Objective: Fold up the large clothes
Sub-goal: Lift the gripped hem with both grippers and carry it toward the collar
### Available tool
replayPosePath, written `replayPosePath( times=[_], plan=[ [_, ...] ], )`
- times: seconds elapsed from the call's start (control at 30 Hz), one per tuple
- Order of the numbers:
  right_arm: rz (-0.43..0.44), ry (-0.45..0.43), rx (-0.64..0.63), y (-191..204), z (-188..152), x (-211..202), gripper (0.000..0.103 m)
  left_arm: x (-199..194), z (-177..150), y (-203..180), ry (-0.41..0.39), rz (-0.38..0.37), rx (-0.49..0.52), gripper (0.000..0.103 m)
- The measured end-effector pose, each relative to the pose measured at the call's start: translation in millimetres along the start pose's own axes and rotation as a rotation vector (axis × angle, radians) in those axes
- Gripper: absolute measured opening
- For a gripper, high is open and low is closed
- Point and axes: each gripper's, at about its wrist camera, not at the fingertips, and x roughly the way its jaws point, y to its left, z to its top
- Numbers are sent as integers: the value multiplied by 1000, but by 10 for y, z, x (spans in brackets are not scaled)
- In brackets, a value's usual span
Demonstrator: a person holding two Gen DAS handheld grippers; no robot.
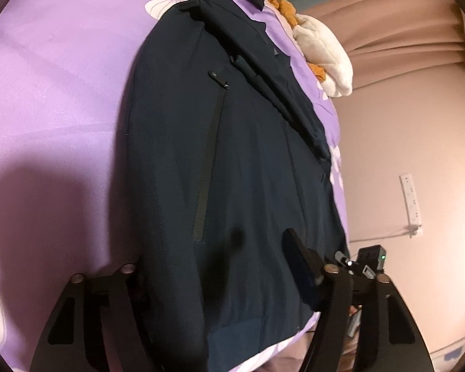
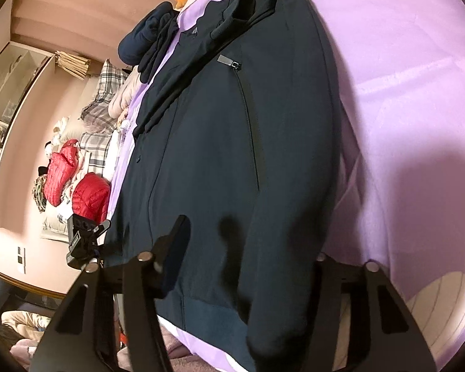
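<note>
A dark navy jacket (image 1: 232,155) lies flat on a purple flowered bedsheet (image 1: 52,93), with a zipped pocket and one sleeve laid across its upper part. My left gripper (image 1: 214,257) straddles the jacket's lower side near the hem. One fingertip (image 1: 294,245) rests over the cloth and the other sits at the sleeve's edge; the cloth between them lies flat. In the right wrist view the same jacket (image 2: 232,139) runs between the fingers of my right gripper (image 2: 251,241). One fingertip (image 2: 178,229) is above the cloth and the other is hidden behind the sleeve.
A white and orange plush (image 1: 322,52) and a dark bundle of cloth (image 2: 145,40) lie at the bed's far end. Red quilted jackets (image 2: 90,192) and plaid bedding (image 2: 105,93) are heaped beside the bed. A power strip (image 1: 410,198) hangs on the pink wall.
</note>
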Motion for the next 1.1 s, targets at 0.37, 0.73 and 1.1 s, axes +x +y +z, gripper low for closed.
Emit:
replayPosePath(
  times=[0.37,0.73,1.1],
  plan=[
    [-24,-26,13,-128,-34,-61,20,-103,-60,148,-26,23,-37,16],
    [59,-101,-66,203,51,-149,13,-290,7,-388,-120,-39,104,9],
    [172,-177,-117,482,201,-211,12,-276,108,-720,-169,-84,193,6]
  ],
)
